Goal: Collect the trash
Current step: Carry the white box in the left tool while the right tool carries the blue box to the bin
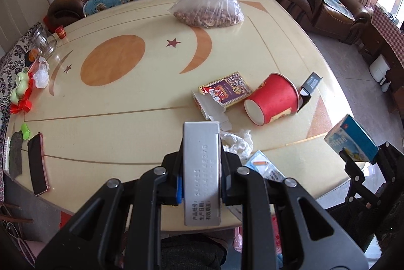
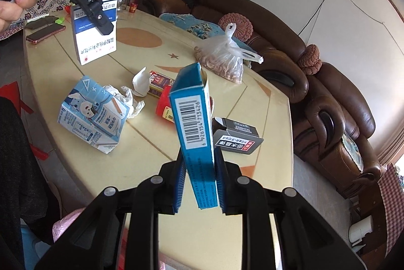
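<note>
So we've got 2 boxes in the air right now, 1 per gripper, and the grips make sense for a trash run. Our left gripper [image 1: 201,184] is clamped tight on the narrow sides of a white medicine box [image 1: 201,169], which stands up between the pads with its printed batch edge facing the camera; from the right wrist view the same box [image 2: 94,30] hangs clear above the table [image 2: 151,161], so it's fully off the surface. Our right gripper [image 2: 199,184] is closed on a blue box [image 2: 193,123], pinched across its thin width with the barcode side up and the open flap end pointing away, which we reckon keeps a light, empty carton from twisting out. Both held pieces sit right in their jaws, while the rest of the trash lies below and ahead: a milk carton [image 2: 92,116] on its side, crumpled tissue [image 2: 128,99] just beside it, a tipped red paper cup [image 1: 274,98], a red and gold card box [image 1: 226,89] touching the cup, and a black box [image 2: 237,136] near the table edge. The bag of nuts [image 1: 209,7] and the phone [image 1: 38,164] sit well apart, and we'd guess those aren't trash. No bin in clear view, so can't tell where these go.
</note>
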Available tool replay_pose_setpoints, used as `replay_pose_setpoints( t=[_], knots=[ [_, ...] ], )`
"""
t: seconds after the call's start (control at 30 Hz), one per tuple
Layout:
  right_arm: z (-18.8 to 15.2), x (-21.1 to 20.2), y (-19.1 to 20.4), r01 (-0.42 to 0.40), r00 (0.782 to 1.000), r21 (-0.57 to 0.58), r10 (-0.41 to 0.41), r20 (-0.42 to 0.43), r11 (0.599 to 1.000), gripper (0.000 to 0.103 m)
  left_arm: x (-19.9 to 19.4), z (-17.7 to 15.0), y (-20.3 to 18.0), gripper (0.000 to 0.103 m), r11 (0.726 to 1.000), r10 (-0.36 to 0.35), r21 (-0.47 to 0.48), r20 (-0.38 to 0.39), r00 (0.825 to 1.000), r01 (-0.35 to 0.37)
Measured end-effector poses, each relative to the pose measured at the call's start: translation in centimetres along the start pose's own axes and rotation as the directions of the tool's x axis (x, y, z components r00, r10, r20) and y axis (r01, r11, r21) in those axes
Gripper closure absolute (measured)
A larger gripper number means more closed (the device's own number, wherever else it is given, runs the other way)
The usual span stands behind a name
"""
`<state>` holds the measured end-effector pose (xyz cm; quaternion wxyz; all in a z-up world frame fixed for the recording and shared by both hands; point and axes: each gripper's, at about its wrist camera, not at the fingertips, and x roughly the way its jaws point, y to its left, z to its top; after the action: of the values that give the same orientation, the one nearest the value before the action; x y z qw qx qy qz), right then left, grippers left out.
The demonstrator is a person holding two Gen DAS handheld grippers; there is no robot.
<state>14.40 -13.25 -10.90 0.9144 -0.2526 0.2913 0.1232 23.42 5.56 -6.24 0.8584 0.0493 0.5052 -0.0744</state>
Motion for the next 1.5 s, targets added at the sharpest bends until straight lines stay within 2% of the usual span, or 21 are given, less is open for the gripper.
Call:
replay_pose_setpoints(
  t=[0.33,0.6,1.03,1.5],
  knots=[
    [-0.6,-7.4,1.0,0.036,0.999,0.021,-0.036,0.008,0.999,0.081,-6.5,-5.7,-2.1,0.082,0.997,-0.049,0.056,0.061,0.997,0.046],
    [-2.2,-12.1,2.5,0.045,0.999,0.033,-0.045,0.006,0.998,0.081,-9.1,-10.4,-5.0,0.082,0.990,-0.094,0.112,0.062,0.994,0.087],
    [-4.7,-15.6,4.3,0.036,0.999,0.062,-0.035,-0.017,0.997,0.081,-9.3,-15.7,-8.4,0.082,0.975,-0.158,0.161,0.022,0.987,0.152],
    [-6.8,-15.9,6.1,-0.007,0.997,0.104,0.015,-0.080,0.995,0.081,-6.9,-18.7,-11.0,0.082,0.955,-0.194,0.217,-0.049,0.980,0.200]
  ],
)
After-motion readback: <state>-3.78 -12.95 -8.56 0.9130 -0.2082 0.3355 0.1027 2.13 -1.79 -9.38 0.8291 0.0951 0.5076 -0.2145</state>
